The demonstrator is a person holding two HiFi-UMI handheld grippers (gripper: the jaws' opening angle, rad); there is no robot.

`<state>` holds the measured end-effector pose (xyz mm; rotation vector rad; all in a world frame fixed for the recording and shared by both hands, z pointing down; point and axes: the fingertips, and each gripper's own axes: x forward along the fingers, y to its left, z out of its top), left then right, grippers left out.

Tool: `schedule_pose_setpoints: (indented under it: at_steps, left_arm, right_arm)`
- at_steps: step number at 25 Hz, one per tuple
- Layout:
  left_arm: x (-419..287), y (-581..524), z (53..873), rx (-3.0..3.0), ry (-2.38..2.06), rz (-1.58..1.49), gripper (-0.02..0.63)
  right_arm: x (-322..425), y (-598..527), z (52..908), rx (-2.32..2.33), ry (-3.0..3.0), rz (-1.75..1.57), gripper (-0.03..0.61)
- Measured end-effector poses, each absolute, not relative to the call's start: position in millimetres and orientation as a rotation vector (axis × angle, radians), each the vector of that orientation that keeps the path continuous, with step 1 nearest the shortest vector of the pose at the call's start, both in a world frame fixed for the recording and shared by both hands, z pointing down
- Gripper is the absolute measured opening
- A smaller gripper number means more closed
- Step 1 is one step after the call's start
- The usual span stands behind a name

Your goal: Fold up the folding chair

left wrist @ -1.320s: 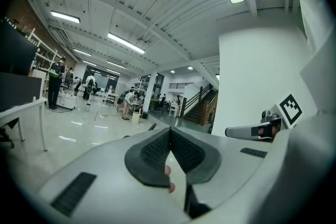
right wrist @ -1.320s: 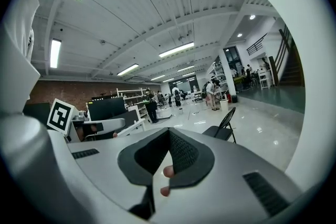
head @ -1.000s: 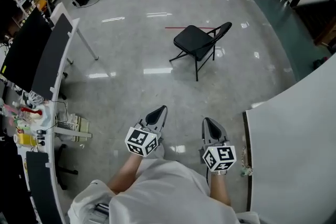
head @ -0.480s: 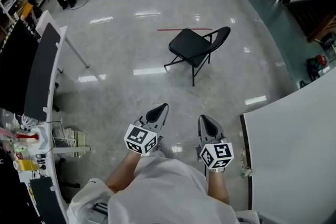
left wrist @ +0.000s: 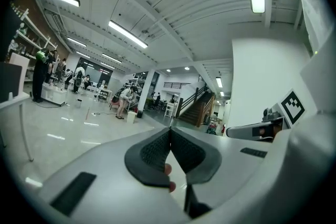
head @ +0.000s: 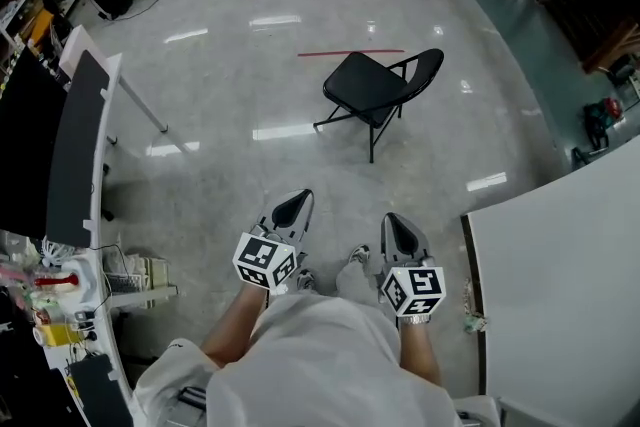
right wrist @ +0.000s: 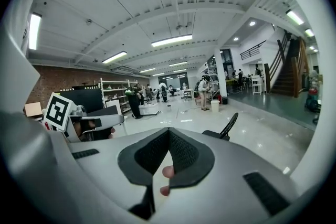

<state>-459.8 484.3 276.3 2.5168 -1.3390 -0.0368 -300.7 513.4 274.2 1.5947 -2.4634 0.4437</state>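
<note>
Folding chair point(head: 372, 85): black, unfolded, standing on the glossy floor point(head: 230, 175), well apart from the person. Left tongs point(head: 298, 203) and right tongs point(head: 393, 223): both pressed together, pinching nothing, held side by side, pointing towards the chair.

The left gripper point(left wrist: 170, 132) is seen with its two dark ribbed pads point(left wrist: 155, 152) pressed together at the tips, and a person's fingertips point(left wrist: 167, 169) are glimpsed in the gap beneath them. To the right, the right gripper point(left wrist: 233, 132) and its marker cube point(left wrist: 294, 106) are seen before a white wall point(left wrist: 260, 76). Beyond, a glossy floor point(left wrist: 58, 128), a staircase point(left wrist: 193, 106), distant people point(left wrist: 124, 99) and long ceiling lights point(left wrist: 127, 34) are shown.
</note>
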Motion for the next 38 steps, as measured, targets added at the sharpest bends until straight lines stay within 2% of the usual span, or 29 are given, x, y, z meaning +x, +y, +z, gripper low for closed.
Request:
schedule_pose_setpoints:
  at_steps: [16, 29, 38]
  left_arm:
    - [-466, 414, 284, 2.475, -1.414, 0.026, 0.011]
    - [-403, 302, 273, 2.496, -1.431, 0.041, 0.011]
    - [-378, 261, 273, 2.498, -1.442, 0.061, 0.011]
  right_arm:
    - [-295, 417, 289, 1.569, -2.494, 0.518, 0.005]
    - [-229, 304, 295, 1.598, -2.531, 0.563, 0.005]
    - [-195, 266, 297, 1.641, -2.525, 0.576, 0.005]
